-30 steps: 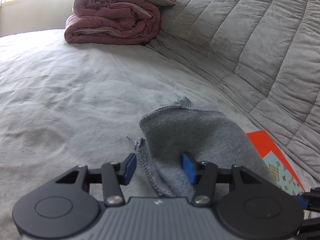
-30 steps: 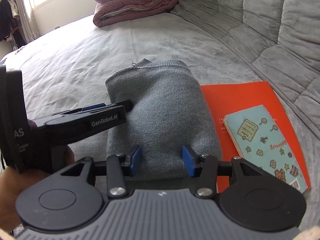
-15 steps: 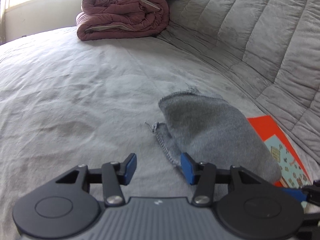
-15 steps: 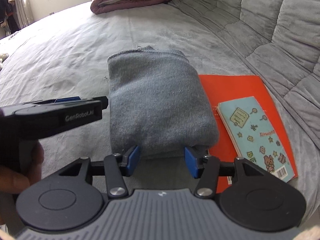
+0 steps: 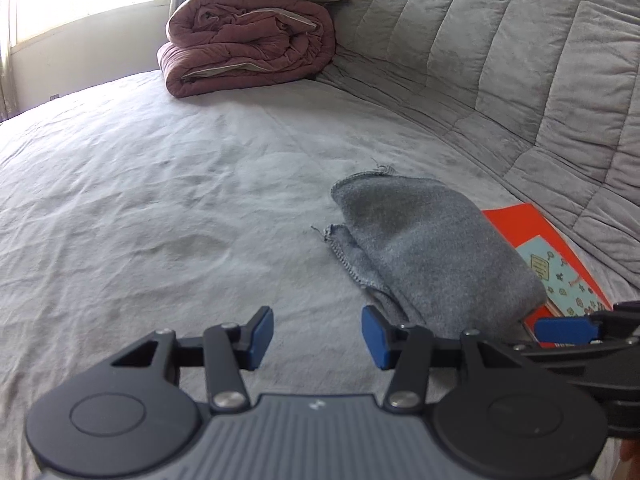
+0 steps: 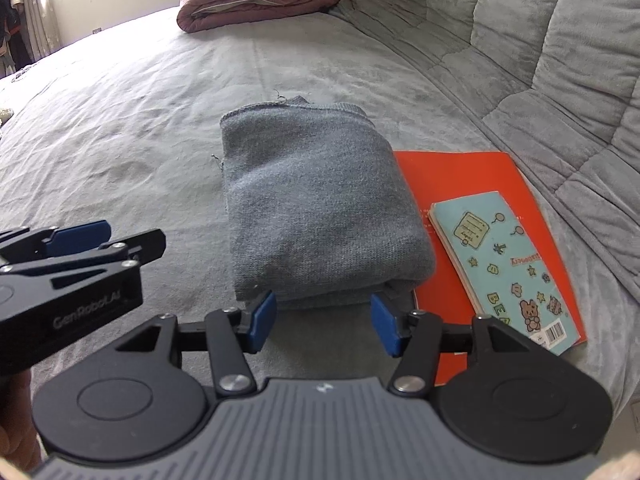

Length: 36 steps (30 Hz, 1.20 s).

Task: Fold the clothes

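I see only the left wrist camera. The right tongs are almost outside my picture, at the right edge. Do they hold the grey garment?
Observer: No. In the right wrist view the right tongs are opening. The near fold of the folded grey garment lies at their tips, but they do not press it.
Operator: Does the garment lie on the orange folder?
Observer: Only its right side does. It overlaps the left edge of the orange folder.
Operator: And the notebook, does it touch the garment?
Observer: No. The blue notebook lies on the folder, and a strip of orange shows between it and the garment.
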Available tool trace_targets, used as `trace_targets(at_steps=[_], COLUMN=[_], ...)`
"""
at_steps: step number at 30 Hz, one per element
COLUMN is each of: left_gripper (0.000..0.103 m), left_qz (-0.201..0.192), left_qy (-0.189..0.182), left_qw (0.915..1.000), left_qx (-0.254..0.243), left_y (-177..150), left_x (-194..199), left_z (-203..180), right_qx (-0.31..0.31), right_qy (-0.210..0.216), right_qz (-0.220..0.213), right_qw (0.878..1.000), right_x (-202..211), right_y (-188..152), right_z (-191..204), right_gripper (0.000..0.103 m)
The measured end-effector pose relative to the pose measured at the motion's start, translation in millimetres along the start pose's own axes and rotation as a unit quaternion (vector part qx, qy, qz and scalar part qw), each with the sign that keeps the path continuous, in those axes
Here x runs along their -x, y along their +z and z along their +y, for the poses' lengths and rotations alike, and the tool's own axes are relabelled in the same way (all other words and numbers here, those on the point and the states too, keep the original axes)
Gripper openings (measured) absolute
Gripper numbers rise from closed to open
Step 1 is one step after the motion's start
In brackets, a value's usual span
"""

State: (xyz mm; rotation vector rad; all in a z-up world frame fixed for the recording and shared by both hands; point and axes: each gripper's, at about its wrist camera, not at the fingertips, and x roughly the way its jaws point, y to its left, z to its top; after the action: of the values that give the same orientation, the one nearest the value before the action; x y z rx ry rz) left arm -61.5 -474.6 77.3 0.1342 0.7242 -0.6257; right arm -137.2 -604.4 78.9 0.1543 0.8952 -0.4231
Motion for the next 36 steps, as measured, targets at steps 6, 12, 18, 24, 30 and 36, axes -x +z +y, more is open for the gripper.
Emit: trace_targets(at_steps=[6, 12, 18, 24, 30, 36], left_gripper=[0.051, 0.052, 0.056, 0.067, 0.099, 0.102], left_qz=[0.007, 0.011, 0.010, -0.004, -0.033, -0.026], left_qy=[0.003, 0.009, -0.001, -0.007, 0.012, 0.008], left_qw=[1.0000, 0.9999, 0.9999, 1.0000, 0.9993, 0.9996], left_qx=[0.002, -0.002, -0.003, 0.000, -0.011, -0.009], left_y=[-5.3, -16.8, -31.7, -38.8, -40.3, -33.9], left_x=[16.3, 37.3, 54.7, 66.6, 66.6, 56.0], left_z=[4.5, 16.3, 20.9, 18.0, 19.4, 22.0], right_qx=[-0.014, -0.032, -0.028, -0.103, -0.110, -0.103], right_qy=[-0.009, -0.019, -0.037, -0.085, -0.115, -0.131], right_qz=[-0.015, -0.027, -0.038, -0.047, -0.063, -0.063], right_qw=[1.000, 0.999, 0.998, 0.990, 0.985, 0.984], right_x=[9.7, 25.4, 38.4, 50.7, 55.3, 50.6], right_y=[-2.6, -14.6, -41.1, -59.3, -57.5, -52.8], right_z=[5.5, 19.2, 34.2, 22.7, 23.7, 23.5], right_gripper=[0.066, 0.066, 0.078, 0.103, 0.103, 0.103])
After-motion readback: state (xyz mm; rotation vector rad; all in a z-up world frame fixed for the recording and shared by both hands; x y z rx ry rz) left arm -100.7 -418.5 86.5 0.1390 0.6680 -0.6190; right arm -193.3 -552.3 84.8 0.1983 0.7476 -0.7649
